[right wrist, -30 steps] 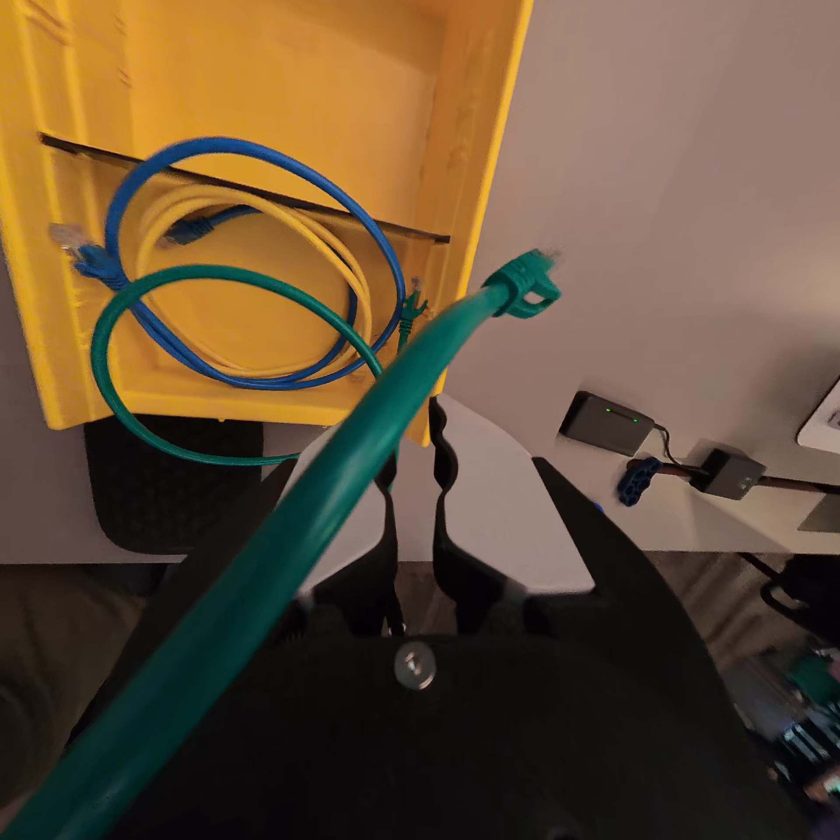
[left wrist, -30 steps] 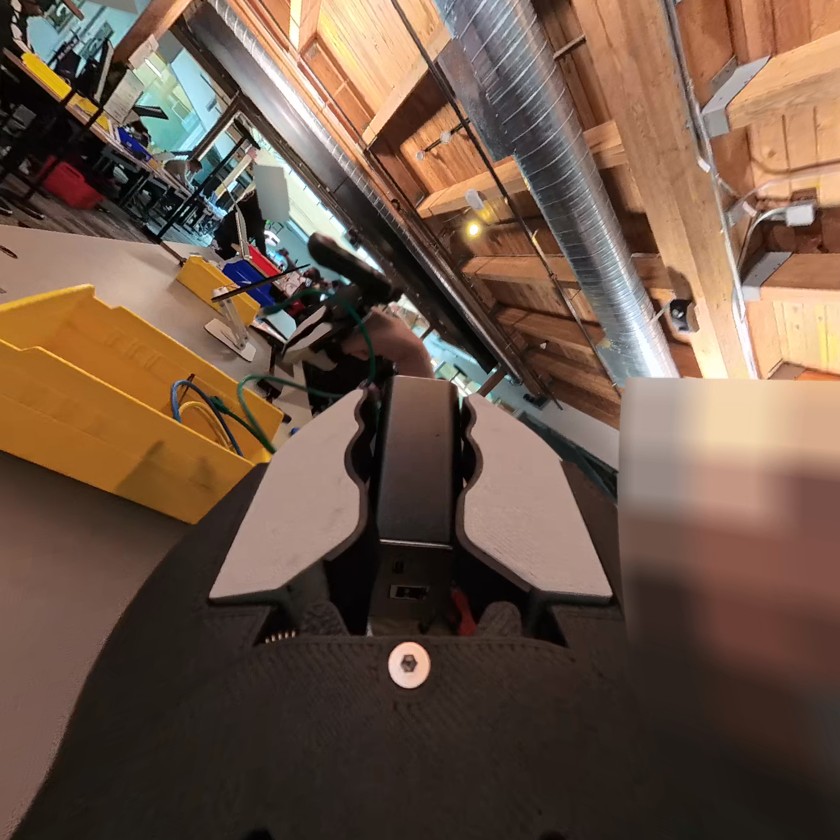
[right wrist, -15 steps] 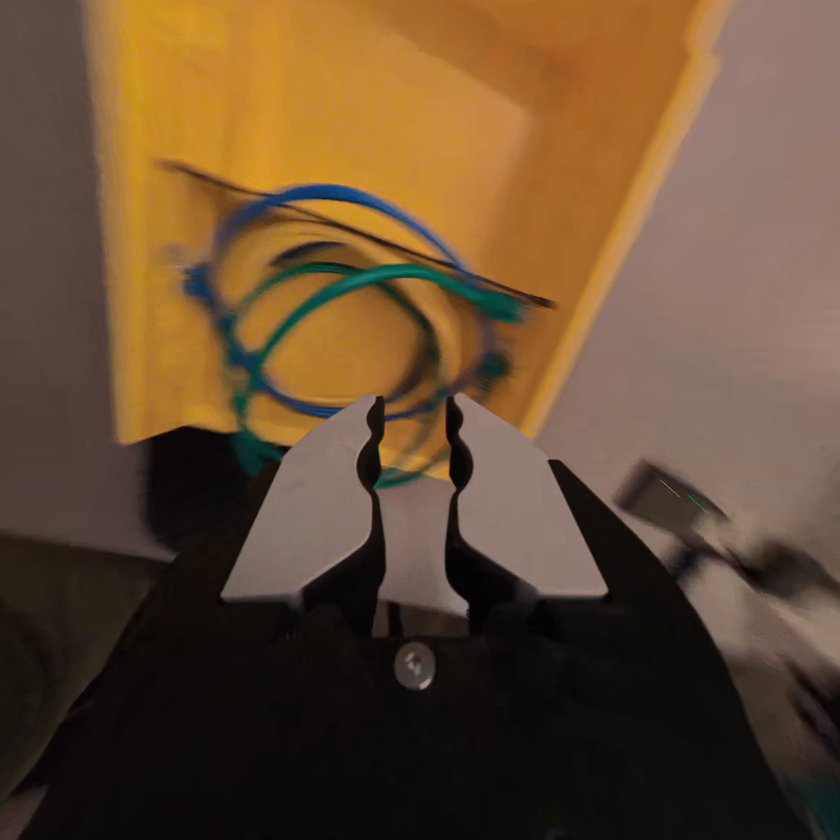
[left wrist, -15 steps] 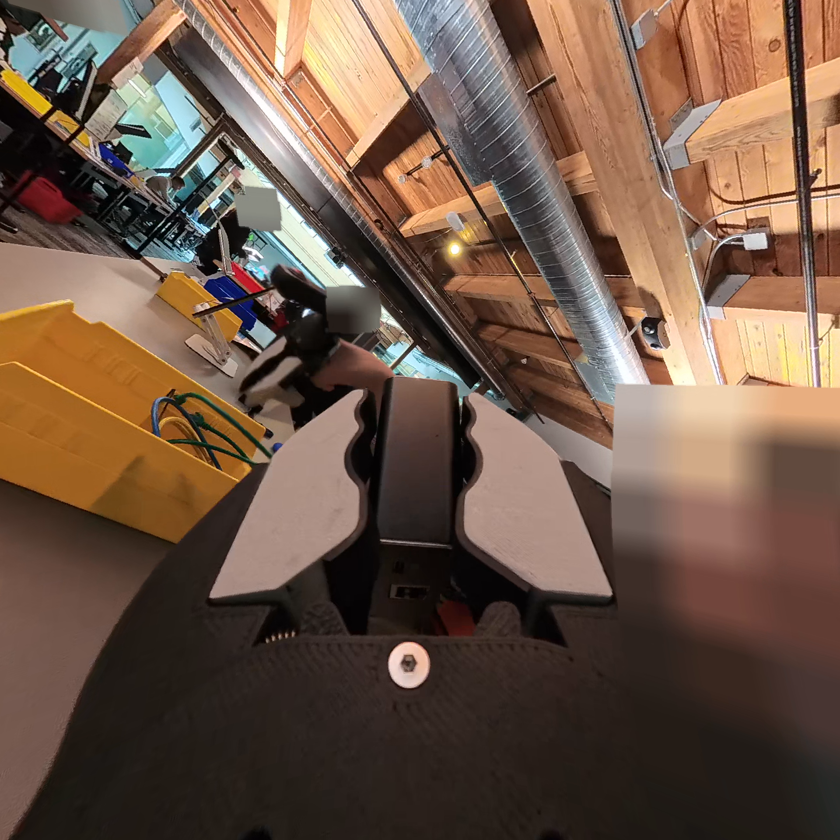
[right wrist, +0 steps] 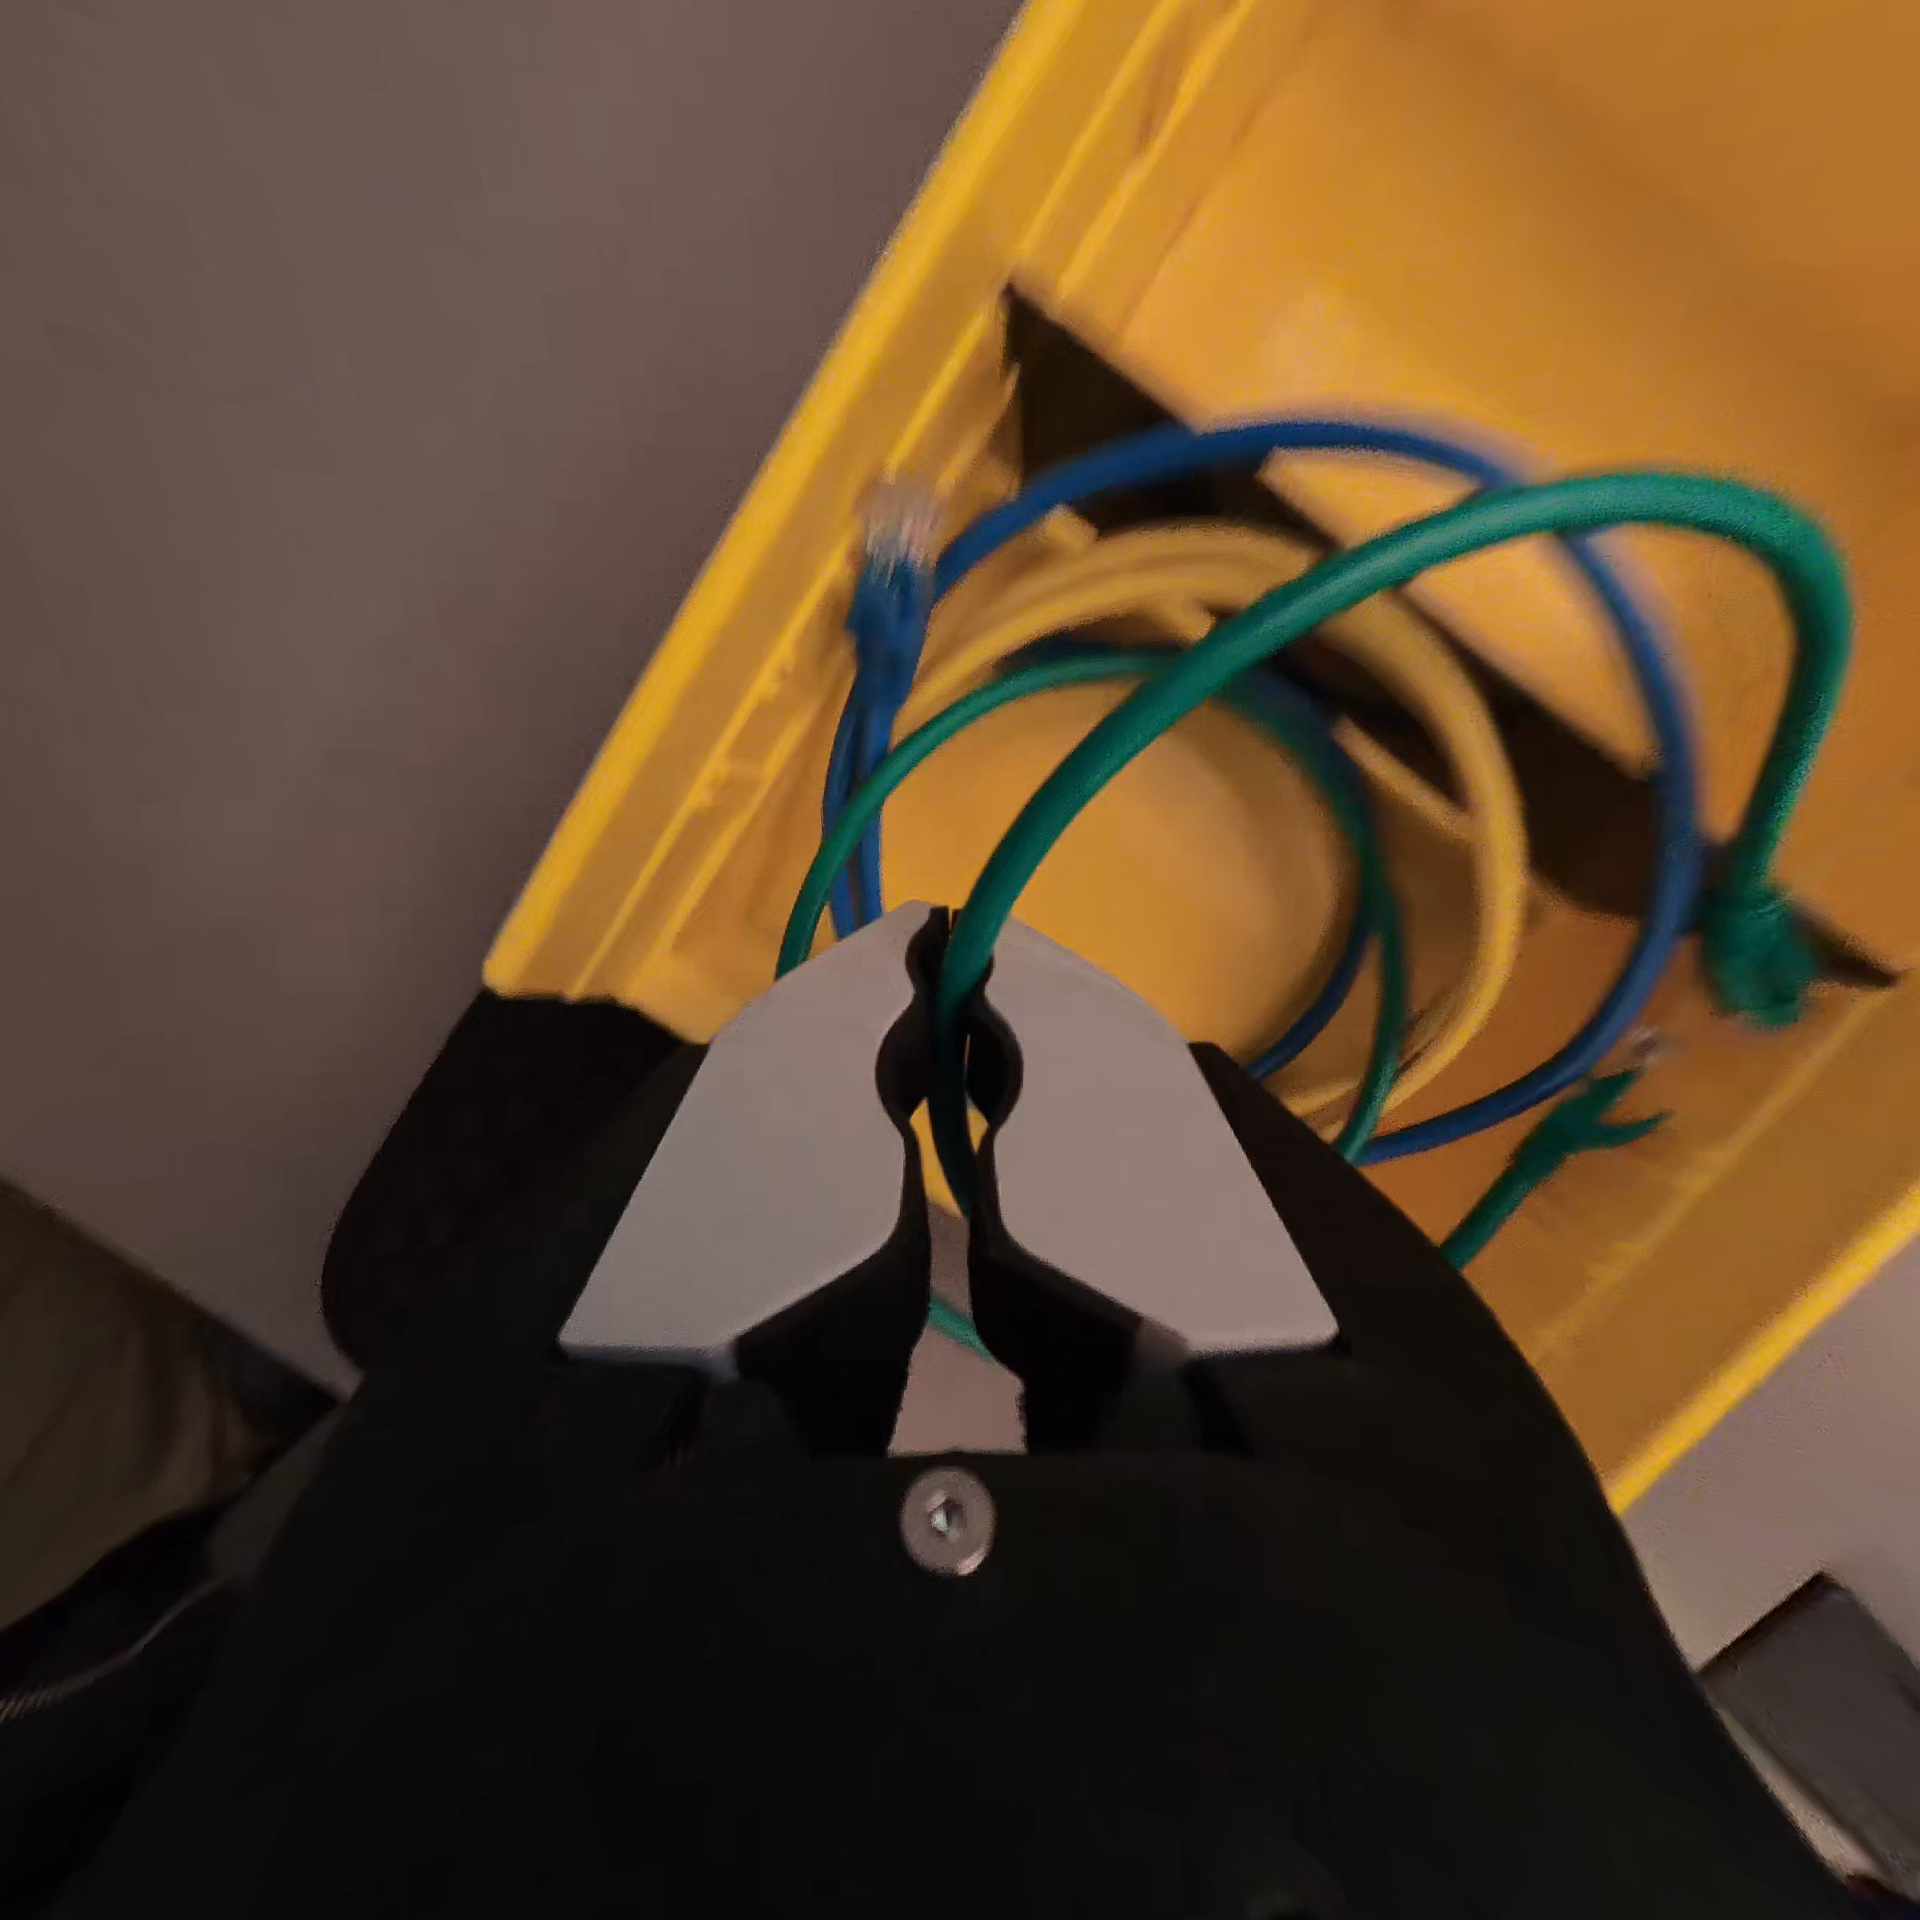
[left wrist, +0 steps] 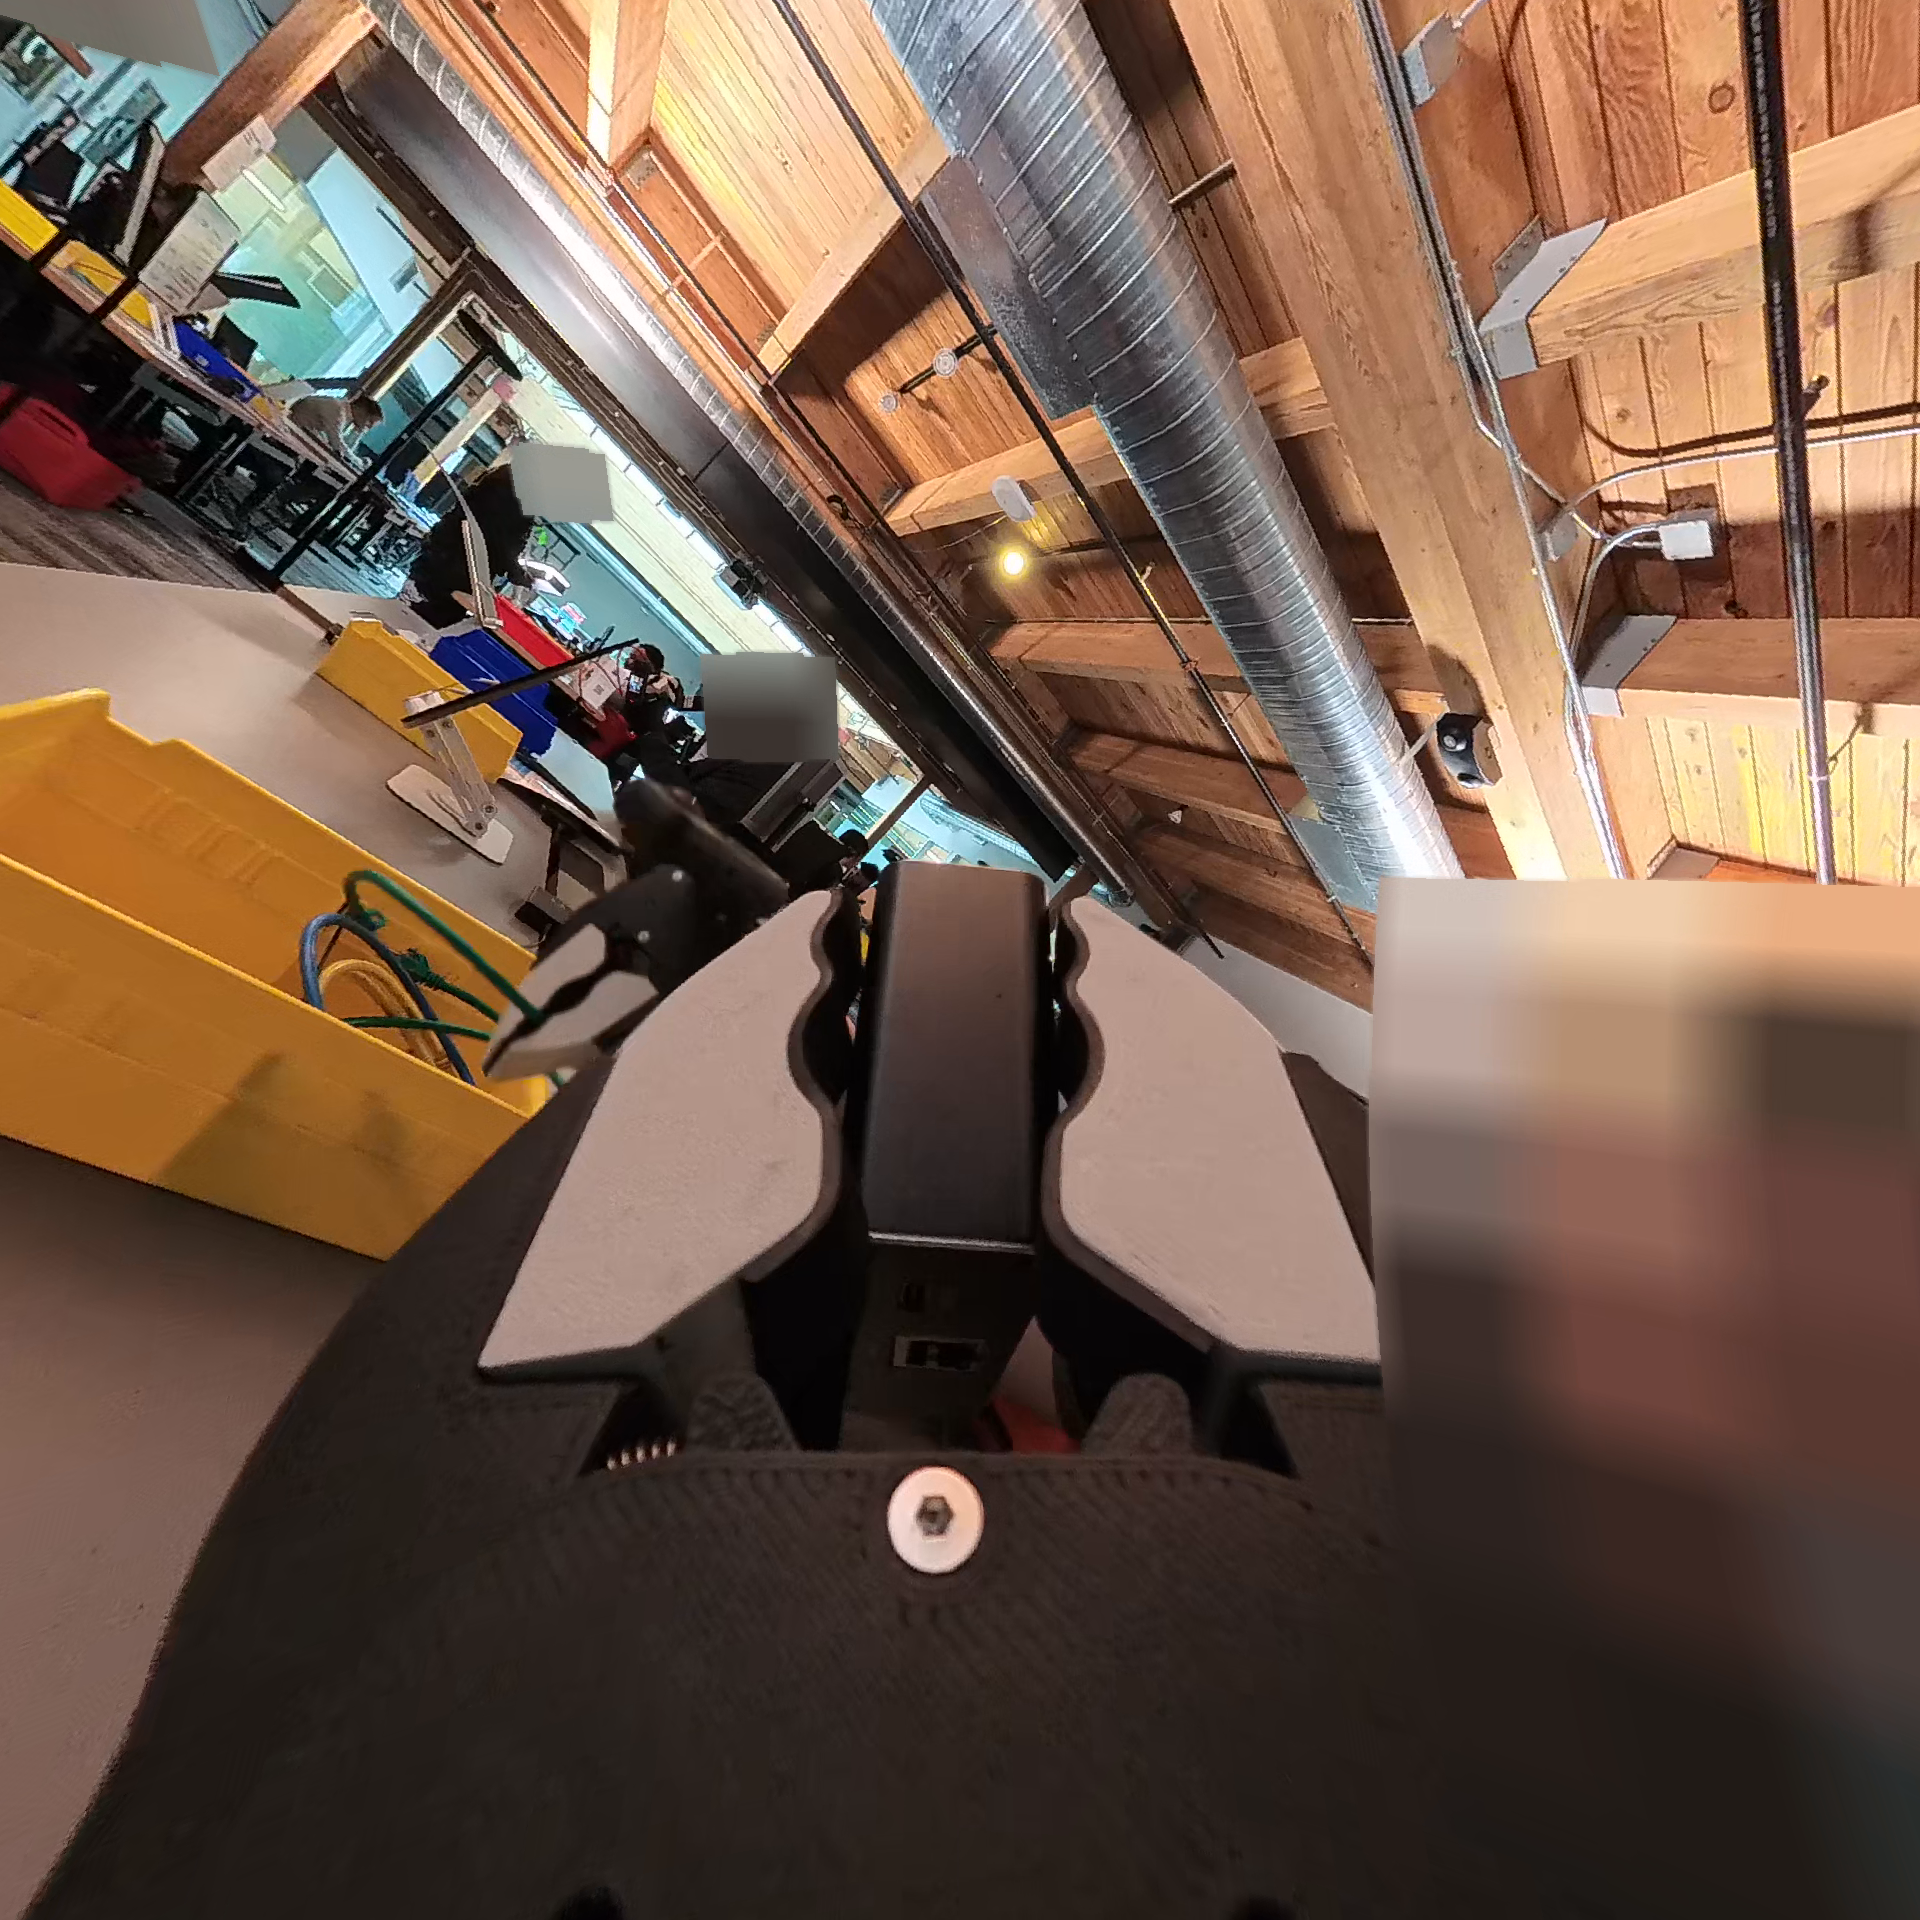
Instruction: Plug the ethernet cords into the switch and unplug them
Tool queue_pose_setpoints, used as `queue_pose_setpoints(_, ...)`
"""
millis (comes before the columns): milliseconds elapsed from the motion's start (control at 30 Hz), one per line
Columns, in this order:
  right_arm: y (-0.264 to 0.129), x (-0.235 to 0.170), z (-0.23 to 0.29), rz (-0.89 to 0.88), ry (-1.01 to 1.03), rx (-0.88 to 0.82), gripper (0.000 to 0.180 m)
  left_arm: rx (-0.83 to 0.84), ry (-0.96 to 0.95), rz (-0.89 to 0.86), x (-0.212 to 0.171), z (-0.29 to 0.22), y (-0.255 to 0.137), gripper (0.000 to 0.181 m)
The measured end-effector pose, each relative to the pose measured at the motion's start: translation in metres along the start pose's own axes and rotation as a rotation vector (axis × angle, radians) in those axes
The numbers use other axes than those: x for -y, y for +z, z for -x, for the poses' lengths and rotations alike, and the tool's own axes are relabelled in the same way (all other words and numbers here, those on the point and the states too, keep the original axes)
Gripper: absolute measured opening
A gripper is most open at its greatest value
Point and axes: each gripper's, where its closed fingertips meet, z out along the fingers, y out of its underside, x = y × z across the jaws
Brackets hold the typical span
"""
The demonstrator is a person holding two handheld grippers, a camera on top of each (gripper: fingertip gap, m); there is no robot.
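Right wrist view shows the right tool (right wrist: 951,961) clenched on a thin green ethernet cord (right wrist: 1226,665), mid-length, above the yellow plastic bin (right wrist: 727,665); light and floppy, it probably handles better gripped near its plug (right wrist: 1756,961); the left tool (left wrist: 951,935) grips a black box-shaped switch (left wrist: 951,1060).

An open industrial workshop or lab space is shown. A timber-beamed ceiling (left wrist: 1299,260) with a ribbed metal air duct (left wrist: 1174,436) and exposed conduit fills the upper right of the left wrist view. At upper left, rows of workbenches (left wrist: 156,343) with yellow, blue and red storage bins (left wrist: 457,675) are seen beside large windows.
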Motion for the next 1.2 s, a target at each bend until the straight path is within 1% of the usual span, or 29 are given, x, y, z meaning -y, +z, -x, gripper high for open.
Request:
queue_pose_setpoints(67,-0.008,0.022,-0.004,-0.084,-0.017,0.007,0.002,0.0,0.003,-0.001,0.0,-0.001,0.0,0.035)
queue_pose_setpoints(133,-0.012,0.02,0.014,-0.063,-0.02,0.16,0.003,-0.011,-0.001,0.002,0.001,-0.003,-0.001,0.035)
queue_pose_setpoints(167,-0.012,0.012,0.024,-0.028,-0.031,0.23,0.011,-0.015,-0.002,0.003,0.001,-0.004,-0.001,0.035)
queue_pose_setpoints(200,-0.01,0.002,0.03,0.004,-0.053,0.254,0.027,-0.019,-0.002,0.002,0.001,-0.005,-0.001,0.035)
queue_pose_setpoints(233,-0.008,-0.013,0.033,0.06,-0.096,0.25,0.031,-0.022,-0.001,0.001,0.002,-0.006,-0.001,0.035)
queue_pose_setpoints(267,-0.004,-0.027,0.032,0.109,-0.148,0.211,0.035,-0.024,0.0,0.002,0.002,-0.006,-0.001,0.035)
queue_pose_setpoints(300,-0.001,-0.037,0.031,0.132,-0.198,0.169,0.038,-0.024,0.001,0.004,0.002,-0.006,-0.001,0.035)
queue_pose_setpoints(367,0.005,-0.051,0.036,0.156,-0.267,0.125,0.039,-0.023,0.001,0.002,0.002,-0.006,-0.001,0.035)
queue_pose_setpoints(433,0.011,-0.062,0.031,0.202,-0.297,0.052,0.037,-0.022,-0.004,0.0,0.002,-0.005,-0.001,0.035)
queue_pose_setpoints(533,0.015,-0.062,0.022,0.199,-0.335,-0.024,0.026,-0.018,-0.008,0.0,0.001,-0.004,0.0,0.035)
queue_pose_setpoints(633,0.011,-0.06,0.024,0.194,-0.375,-0.004,0.016,-0.021,-0.005,0.01,-0.002,-0.005,0.002,0.035)
queue_pose_setpoints(667,0.009,-0.059,0.027,0.19,-0.368,0.032,0.008,-0.021,-0.004,0.011,-0.002,-0.006,0.002,0.035)
queue_pose_setpoints(800,-0.001,-0.045,0.025,0.177,-0.309,0.105,0.007,-0.022,-0.006,0.018,-0.004,-0.005,0.004,0.035)
queue_pose_setpoints(867,-0.002,-0.032,0.016,0.151,-0.308,0.083,0.007,-0.02,-0.008,0.018,-0.004,-0.004,0.004,0.035)
queue_pose_setpoints(967,-0.002,-0.01,0.009,0.111,-0.285,0.096,0.007,-0.019,-0.009,0.013,-0.002,-0.004,0.003,0.035)
queue_pose_setpoints(1100,0.008,0.005,0.006,0.106,-0.278,0.127,0.007,-0.019,-0.001,0.009,-0.001,-0.006,0.002,0.035)
queue_pose_setpoints(1200,0.022,0.003,0.007,0.137,-0.314,0.152,0.007,-0.02,0.004,0.012,-0.001,-0.007,0.002,0.035)
